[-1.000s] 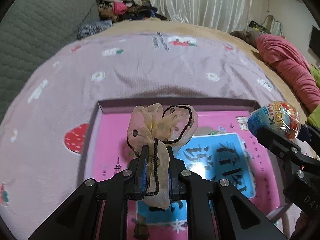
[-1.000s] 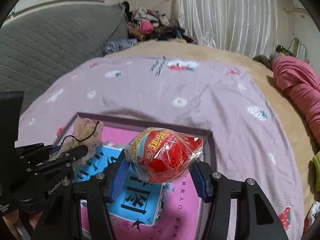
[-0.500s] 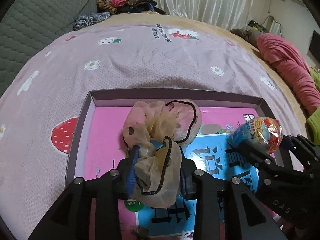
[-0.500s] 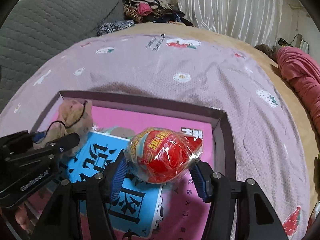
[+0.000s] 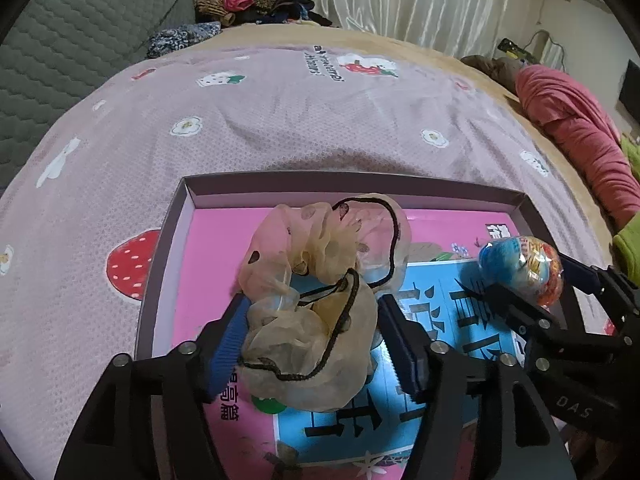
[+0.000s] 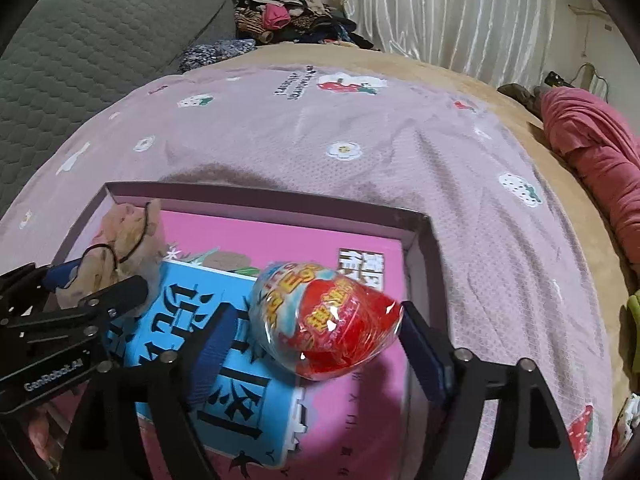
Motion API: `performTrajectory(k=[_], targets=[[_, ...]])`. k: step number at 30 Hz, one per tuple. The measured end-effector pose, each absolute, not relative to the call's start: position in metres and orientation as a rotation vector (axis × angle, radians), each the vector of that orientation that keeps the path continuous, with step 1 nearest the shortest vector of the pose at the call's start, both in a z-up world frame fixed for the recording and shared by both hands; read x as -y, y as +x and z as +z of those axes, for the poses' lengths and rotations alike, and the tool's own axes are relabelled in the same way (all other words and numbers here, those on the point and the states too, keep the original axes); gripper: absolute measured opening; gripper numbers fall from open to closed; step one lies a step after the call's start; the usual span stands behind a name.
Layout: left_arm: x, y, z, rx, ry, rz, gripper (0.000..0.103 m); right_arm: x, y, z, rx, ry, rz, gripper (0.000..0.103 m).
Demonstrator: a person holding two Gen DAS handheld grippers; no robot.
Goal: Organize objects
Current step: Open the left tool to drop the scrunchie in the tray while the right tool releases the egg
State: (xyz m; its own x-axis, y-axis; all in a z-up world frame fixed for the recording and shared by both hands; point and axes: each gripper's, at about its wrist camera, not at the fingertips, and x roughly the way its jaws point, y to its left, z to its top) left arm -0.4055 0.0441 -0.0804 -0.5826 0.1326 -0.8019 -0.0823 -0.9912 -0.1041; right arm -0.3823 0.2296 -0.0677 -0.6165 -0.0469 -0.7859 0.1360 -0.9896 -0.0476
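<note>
A shallow purple box [image 5: 360,188] with a pink and blue printed floor lies on the bed; it also shows in the right wrist view [image 6: 264,202]. My left gripper [image 5: 316,320] is open over its left half; a sheer beige scrunchie with a black cord [image 5: 320,280] lies loose between the jaws, also seen in the right wrist view [image 6: 120,248]. My right gripper [image 6: 316,332] is open over the box's right half. A foil-wrapped red and blue toy egg [image 6: 324,320] sits between its fingers, a gap on each side; it also shows in the left wrist view [image 5: 520,272].
The box lies on a pink-lilac strawberry-print blanket [image 5: 300,120] on a tan bed. A grey quilted headboard [image 5: 80,40] is at the left, a clothes pile [image 5: 248,0] at the back, a red-pink bundle [image 5: 580,132] at the right.
Both grippers came down into the box and opened. The left jaws spread off the scrunchie; the right jaws widened away from the egg.
</note>
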Motion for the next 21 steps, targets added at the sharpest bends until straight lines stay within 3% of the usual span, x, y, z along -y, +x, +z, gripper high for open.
performTrajectory(k=[5, 12, 16, 21], targets=[[-0.037, -0.402, -0.071, 0.12, -1.333, 2.694, 0.081, -0.233, -0.378, -0.059, -0.149, 1.309, -2.747, 0.086], [-0.027, -0.394, -0.056, 0.155, -1.299, 2.725, 0.085, -0.232, -0.364, -0.033, -0.19, 1.256, -2.783, 0.09], [-0.029, -0.385, -0.045, 0.118, -1.29, 2.741, 0.096, -0.228, -0.354, -0.017, -0.221, 1.247, -2.787, 0.091], [-0.034, -0.361, -0.028, 0.073, -1.248, 2.76, 0.098, -0.224, -0.333, 0.005, -0.265, 1.226, -2.8, 0.091]])
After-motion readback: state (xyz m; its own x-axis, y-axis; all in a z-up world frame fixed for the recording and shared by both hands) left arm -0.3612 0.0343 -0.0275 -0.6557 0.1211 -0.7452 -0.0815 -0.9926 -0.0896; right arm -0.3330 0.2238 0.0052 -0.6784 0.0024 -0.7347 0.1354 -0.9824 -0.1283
